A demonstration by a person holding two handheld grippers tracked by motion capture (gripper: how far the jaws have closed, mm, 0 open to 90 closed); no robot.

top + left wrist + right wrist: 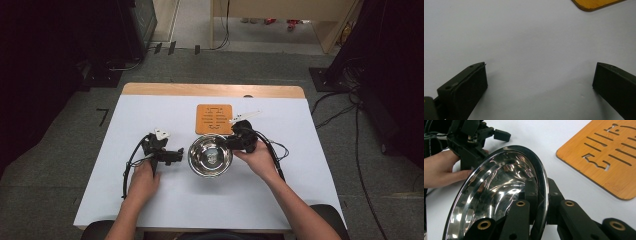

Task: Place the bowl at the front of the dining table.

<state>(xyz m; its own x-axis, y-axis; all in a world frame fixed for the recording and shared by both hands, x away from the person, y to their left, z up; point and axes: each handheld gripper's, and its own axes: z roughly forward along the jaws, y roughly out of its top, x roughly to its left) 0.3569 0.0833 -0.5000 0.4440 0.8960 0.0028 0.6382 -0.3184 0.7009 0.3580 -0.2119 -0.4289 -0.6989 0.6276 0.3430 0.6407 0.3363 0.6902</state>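
The bowl (499,192) was pinched at its rim by the right gripper (539,195); that thin hold could've slipped, dropping it. Left gripper (540,82) sat wide open, empty.

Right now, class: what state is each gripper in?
Left gripper: open, nothing between its jaws.
Right gripper: shut on the rim of the steel bowl.

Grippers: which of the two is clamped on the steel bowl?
The right gripper, shut on the steel bowl's rim beside the wooden trivet. The left gripper stands open over bare table.
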